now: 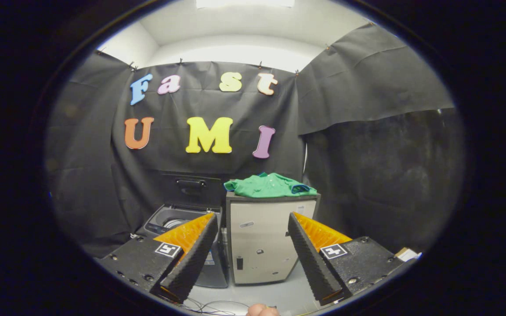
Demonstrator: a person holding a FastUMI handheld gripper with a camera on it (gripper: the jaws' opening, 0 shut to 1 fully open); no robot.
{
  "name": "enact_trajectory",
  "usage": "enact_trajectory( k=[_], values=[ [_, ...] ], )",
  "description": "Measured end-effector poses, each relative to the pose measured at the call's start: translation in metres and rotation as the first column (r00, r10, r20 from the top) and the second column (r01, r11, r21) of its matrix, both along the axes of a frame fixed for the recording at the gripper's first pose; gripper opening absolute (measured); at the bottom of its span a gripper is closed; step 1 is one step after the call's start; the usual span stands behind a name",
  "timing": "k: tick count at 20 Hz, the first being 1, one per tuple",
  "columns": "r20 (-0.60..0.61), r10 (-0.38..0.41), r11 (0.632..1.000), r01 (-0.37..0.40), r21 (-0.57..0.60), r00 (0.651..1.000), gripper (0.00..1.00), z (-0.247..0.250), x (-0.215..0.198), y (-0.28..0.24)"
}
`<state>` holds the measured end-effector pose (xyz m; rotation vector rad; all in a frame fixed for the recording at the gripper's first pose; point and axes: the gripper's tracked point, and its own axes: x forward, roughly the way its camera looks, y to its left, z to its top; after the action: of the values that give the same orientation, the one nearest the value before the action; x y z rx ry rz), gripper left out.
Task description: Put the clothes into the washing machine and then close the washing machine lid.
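Your gripper (253, 245) hangs with its fingers spread wide, holding nothing, ready to take the green shirt (269, 185) lying on the cabinet (262, 245) beyond them. The washing machine (178, 219) beside it stands lid-up for loading.

A cloth-walled recording booth (black drapes pinned up) housing a washing machine (178, 219) and cabinet (270, 237).

**No legible text in view**

Square black-and-white marker tags (168, 249) are sitting on each side of the gripper (253, 245); they are patterns, not readable characters. Small stickers on the front of the white cabinet (259, 245) are showing up too small to read. Jaws are standing wide apart, gripping nothing.
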<state>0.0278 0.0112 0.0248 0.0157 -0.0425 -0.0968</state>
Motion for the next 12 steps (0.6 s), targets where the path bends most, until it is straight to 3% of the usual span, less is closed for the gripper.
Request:
enact_trajectory(
  k=[6,12],
  values=[
    [0.046,0.001,0.999,0.001,-0.046,0.999,1.00,0.042,0.038,-0.010],
    [0.027,0.081,0.993,-0.078,-0.086,0.996,1.00,0.097,0.161,-0.034]
  ],
)
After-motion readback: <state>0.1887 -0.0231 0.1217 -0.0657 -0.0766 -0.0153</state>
